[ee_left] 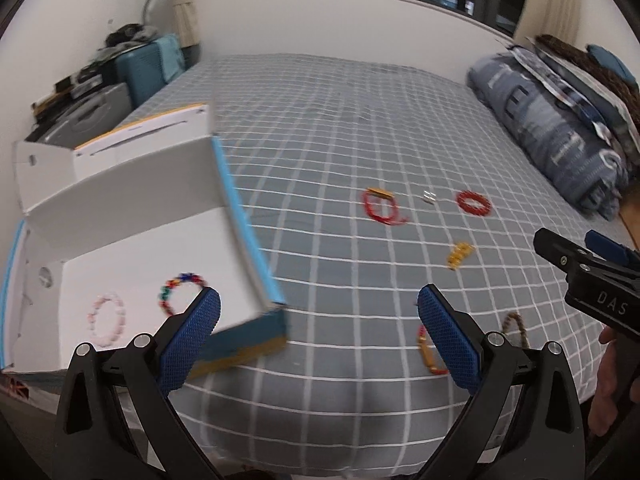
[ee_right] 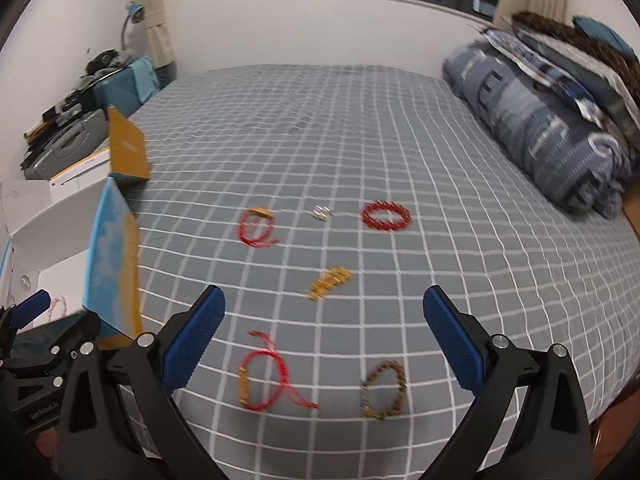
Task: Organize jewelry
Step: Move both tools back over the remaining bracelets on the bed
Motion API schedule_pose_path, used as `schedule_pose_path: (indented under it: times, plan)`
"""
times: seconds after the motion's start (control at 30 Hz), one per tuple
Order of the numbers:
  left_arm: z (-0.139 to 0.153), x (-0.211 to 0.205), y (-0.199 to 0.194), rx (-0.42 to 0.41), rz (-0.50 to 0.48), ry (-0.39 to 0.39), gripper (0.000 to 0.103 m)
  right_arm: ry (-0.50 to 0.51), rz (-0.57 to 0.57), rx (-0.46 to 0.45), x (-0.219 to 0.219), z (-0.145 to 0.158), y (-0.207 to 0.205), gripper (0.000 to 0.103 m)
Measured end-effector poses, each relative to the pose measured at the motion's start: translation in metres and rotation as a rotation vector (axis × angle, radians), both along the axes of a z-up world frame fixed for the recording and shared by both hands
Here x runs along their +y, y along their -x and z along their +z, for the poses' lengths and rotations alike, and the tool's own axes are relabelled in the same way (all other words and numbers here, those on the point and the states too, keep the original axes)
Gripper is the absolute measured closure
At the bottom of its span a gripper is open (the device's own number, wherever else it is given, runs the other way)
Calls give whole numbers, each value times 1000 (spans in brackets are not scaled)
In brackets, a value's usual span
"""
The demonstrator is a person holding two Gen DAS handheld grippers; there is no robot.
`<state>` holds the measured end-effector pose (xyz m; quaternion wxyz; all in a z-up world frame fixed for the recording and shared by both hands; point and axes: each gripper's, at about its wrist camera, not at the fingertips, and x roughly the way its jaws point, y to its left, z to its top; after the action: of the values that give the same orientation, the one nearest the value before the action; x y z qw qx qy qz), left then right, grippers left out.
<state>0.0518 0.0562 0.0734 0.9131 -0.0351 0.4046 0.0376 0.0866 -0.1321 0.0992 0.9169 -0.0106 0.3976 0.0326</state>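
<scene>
The left claw (ee_left: 318,334) is wide open and holds nothing. Its left finger sits in front of the white box (ee_left: 132,208). Inside the box lie a pink bracelet (ee_left: 107,319) and a colorful bracelet (ee_left: 180,293).

The right claw (ee_right: 324,336) is wide open too, with nothing in it. It hangs over the gray checked bed (ee_right: 320,128). Between its fingers, on the bed, lie a red string bracelet (ee_right: 272,376) and a brown bead bracelet (ee_right: 384,390). Farther off are a gold clip (ee_right: 330,278), a red bead ring (ee_right: 386,215) and another red string bracelet (ee_right: 256,226).
</scene>
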Motion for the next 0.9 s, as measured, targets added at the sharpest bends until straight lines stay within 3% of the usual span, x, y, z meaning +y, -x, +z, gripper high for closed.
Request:
schedule_pose_path:
  times: [0.2,0.6,0.9]
  plan:
    - [-26,-34,-16,59,-64,6,6,-15,-24,35,-27,-19,6,8]
    - [-88,-78,-37,155,-146,4,6,-24,-41,157,-73,-85,8,8]
    - [-127,-85,-48,217,-131,15,6,-87,-56,242,-91,-121,2,22]
